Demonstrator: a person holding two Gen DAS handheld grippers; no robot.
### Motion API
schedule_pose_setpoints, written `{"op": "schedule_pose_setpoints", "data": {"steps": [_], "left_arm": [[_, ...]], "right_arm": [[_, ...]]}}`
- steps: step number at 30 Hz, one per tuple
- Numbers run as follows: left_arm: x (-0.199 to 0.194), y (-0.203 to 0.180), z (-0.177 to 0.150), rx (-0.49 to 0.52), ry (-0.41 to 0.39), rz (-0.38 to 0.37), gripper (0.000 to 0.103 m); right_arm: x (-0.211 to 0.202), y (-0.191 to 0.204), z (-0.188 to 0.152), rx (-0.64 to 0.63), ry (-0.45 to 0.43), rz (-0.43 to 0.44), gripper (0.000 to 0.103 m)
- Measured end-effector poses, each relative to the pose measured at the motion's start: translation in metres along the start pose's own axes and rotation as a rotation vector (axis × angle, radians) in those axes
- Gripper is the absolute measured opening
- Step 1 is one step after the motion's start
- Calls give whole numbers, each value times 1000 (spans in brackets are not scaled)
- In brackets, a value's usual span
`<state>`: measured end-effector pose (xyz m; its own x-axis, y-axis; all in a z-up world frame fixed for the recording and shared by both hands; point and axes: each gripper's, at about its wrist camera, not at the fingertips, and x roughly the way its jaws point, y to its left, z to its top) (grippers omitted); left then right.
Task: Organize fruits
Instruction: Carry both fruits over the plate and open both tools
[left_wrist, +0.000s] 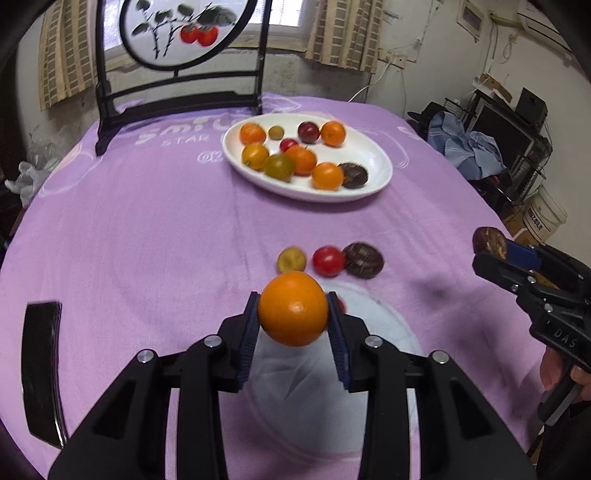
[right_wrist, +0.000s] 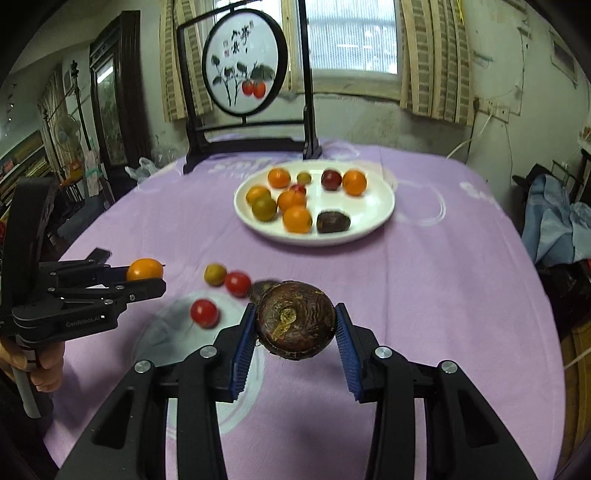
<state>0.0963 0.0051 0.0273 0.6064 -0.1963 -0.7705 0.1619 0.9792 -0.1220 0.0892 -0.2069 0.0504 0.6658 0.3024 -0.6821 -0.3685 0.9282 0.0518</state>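
My left gripper (left_wrist: 293, 300) is shut on an orange (left_wrist: 293, 314) and holds it above the purple cloth; the right wrist view shows that orange (right_wrist: 144, 269) at the left. My right gripper (right_wrist: 295, 311) is shut on a dark brown wrinkled passion fruit (right_wrist: 295, 326), also lifted, and that fruit (left_wrist: 489, 240) appears at the right of the left wrist view. On the cloth lie a yellow-green plum (left_wrist: 291, 259), a red tomato (left_wrist: 328, 261) and another passion fruit (left_wrist: 363, 260). A second red tomato (right_wrist: 204, 313) lies nearer. The white oval plate (left_wrist: 369, 192) beyond holds several fruits.
A black-framed round painted screen (left_wrist: 177, 92) stands at the table's far edge. A dark flat object (left_wrist: 40, 369) lies at the near left. A person's hand (right_wrist: 40, 373) grips the left tool's handle. Clutter and a blue cloth (right_wrist: 550, 221) stand off the table's right side.
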Motion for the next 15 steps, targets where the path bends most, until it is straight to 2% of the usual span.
{"op": "schedule_pose_setpoints", "data": {"steps": [5,8,12,15], "left_arm": [[-3,-18,39,54,-48,-11,35],[5,-23,68,47,-65,-24,35],[27,-28,99,41,-69,-57,35],[55,-29,120,32,-48,-40,35]], "right_arm": [[4,-2,20,-13,-32,11,42],[13,-2,34,-31,-52,3,42],[33,-8,63,-38,-76,-16,42],[59,-16,84,-27,-72,-41,42]]}}
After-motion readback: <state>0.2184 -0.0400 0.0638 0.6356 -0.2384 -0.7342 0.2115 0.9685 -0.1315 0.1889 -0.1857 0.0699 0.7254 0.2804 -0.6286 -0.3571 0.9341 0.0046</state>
